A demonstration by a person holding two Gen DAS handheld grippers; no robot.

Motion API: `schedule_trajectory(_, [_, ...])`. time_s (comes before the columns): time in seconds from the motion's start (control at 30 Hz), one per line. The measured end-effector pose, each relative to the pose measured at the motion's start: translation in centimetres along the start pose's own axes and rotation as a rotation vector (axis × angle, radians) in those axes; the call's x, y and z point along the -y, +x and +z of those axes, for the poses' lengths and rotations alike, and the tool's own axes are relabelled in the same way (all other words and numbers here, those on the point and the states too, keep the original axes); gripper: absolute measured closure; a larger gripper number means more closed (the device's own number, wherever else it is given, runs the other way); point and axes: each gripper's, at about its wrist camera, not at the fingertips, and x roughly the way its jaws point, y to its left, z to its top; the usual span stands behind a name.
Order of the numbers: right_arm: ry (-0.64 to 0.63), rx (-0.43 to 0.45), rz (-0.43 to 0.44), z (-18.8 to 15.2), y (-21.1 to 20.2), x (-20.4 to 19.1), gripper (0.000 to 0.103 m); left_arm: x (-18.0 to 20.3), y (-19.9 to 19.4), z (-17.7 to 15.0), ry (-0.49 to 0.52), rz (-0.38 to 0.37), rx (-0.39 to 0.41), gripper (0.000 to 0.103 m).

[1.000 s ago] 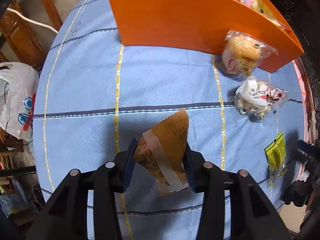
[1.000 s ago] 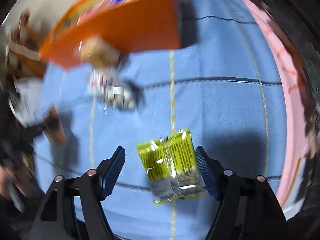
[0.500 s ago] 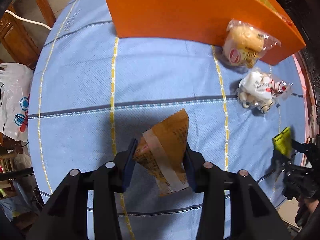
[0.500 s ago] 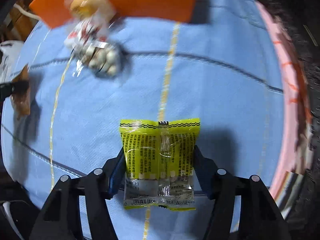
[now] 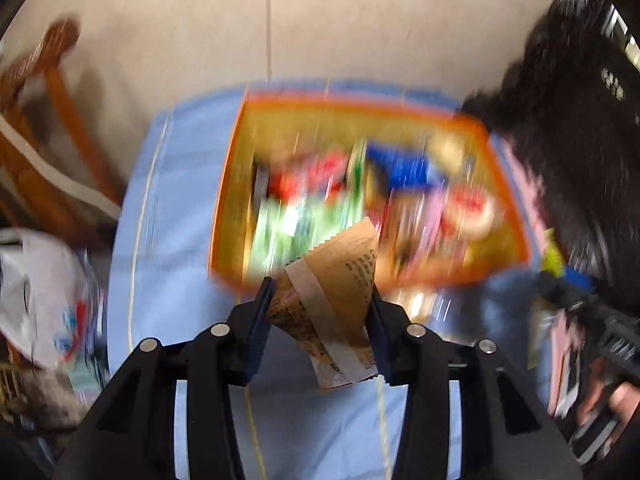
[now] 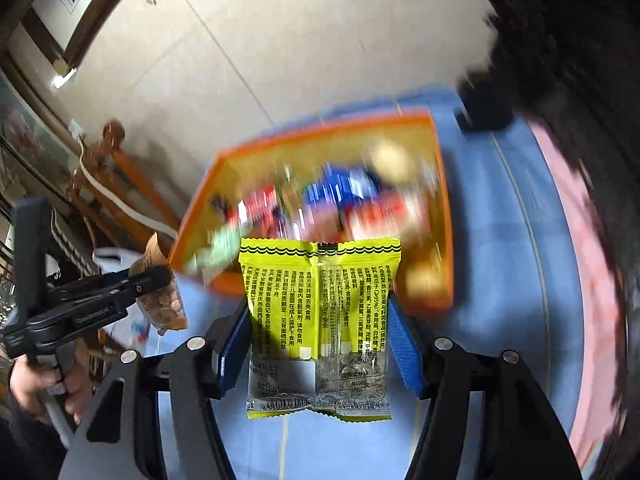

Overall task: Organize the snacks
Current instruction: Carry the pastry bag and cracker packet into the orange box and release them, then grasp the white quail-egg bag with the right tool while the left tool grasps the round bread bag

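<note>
Blue tablecloth [image 5: 172, 208] carries an orange box [image 6: 444, 216] of snacks; left gripper [image 5: 320, 312] clamps a brown packet [image 5: 340, 276]; right gripper [image 6: 320, 340] clamps a yellow packet [image 6: 320, 304].

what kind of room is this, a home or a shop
Most likely a home dining area: a table under a blue tablecloth, a wooden chair beside it on a tiled floor, and an orange box of mixed snacks.

Right gripper [image 6: 320, 344] pinches yellow snack packet [image 6: 320, 312] between blue fingers [image 6: 404, 350], above blue-clothed counter [image 6: 500, 272]. Blurred orange box [image 6: 444, 216] of snacks behind. Left gripper [image 6: 154, 280] holds brown packet [image 6: 162, 300].
</note>
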Motion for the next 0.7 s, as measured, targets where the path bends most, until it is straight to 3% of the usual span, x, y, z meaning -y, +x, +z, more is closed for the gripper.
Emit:
schedule_trajectory(0.1, [0.021, 0.044, -0.030, 4.4, 3.4, -0.2, 0.038, 1.1, 1.0, 4.8, -0.009, 0.033, 0.045, 0.057])
schedule_trajectory(0.2, [0.105, 0.063, -0.034, 5.8, 4.0, 0.5, 0.024, 1.4, 2.8, 6.9, -0.003, 0.157, 0.060, 0.022])
schedule_trajectory(0.23, [0.133, 0.081, -0.033, 5.6, 3.9, 0.8, 0.017, 1.3, 2.8, 6.8, -0.010, 0.179, 0.087, 0.015])
schedule_trajectory(0.3, [0.143, 0.114, -0.037, 4.6, 3.4, 1.3, 0.009, 0.9, 2.8, 5.9, -0.022, 0.175, 0.124, 0.011])
schedule_trajectory(0.43, [0.113, 0.044, -0.055, 1.3, 3.5, 2.0, 0.009, -0.1, 4.6, 4.1, -0.006, 0.184, 0.041, 0.011])
schedule_trajectory(0.7, [-0.019, -0.116, -0.110, -6.9, 4.7, 1.5, 0.006, -0.6, 4.6, -2.8, 0.009, 0.166, -0.021, 0.011])
